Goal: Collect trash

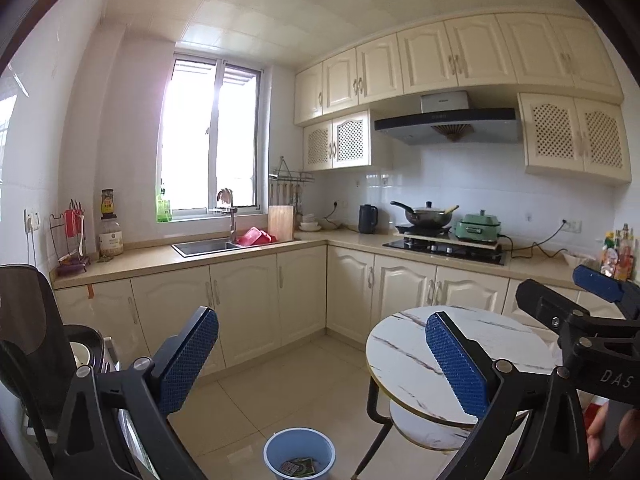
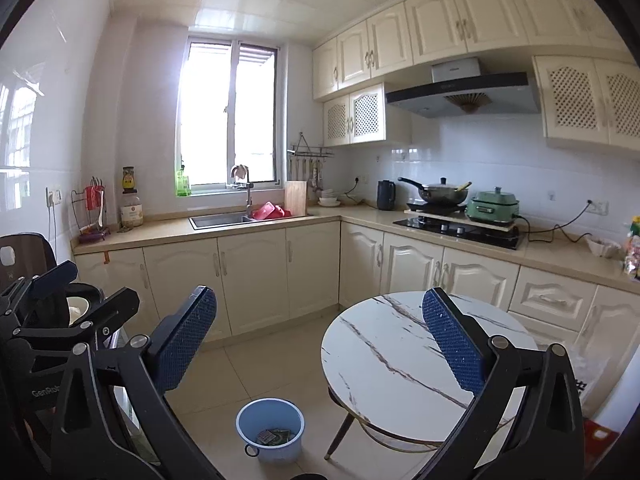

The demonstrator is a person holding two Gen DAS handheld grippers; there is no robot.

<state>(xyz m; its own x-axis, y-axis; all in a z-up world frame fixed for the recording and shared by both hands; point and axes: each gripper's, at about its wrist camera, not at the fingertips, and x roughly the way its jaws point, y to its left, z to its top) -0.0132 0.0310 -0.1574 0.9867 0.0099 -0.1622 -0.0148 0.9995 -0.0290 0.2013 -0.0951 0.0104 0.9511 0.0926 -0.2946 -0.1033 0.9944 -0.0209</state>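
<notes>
Down on the floor beside the round marble desk (image 2: pixel 400 352), the blue bucket (image 2: pixel 270 432) holds the trash wrappers (image 2: pixel 276 437). Both my left jaws (image 1: pixel 322 356) and right jaws (image 2: pixel 320 340) gape wide, gripping nothing.

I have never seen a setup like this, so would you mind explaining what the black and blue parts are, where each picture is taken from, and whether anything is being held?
There is no robot here: a person carries a two-finger gripper in each hand, and a fisheye camera on each looks forward along its fingers. The black frames with blue padded fingers at the bottom are those grippers. One picture comes from the left gripper, the other from the right gripper. Both are open and hold nothing. They look into a kitchen. Ahead stands a round marble-patterned table whose top shows nothing on it. On the floor beside it sits a blue bucket with a few wrappers inside, seemingly trash already collected. In the left view, the other gripper appears at the right edge.
</notes>
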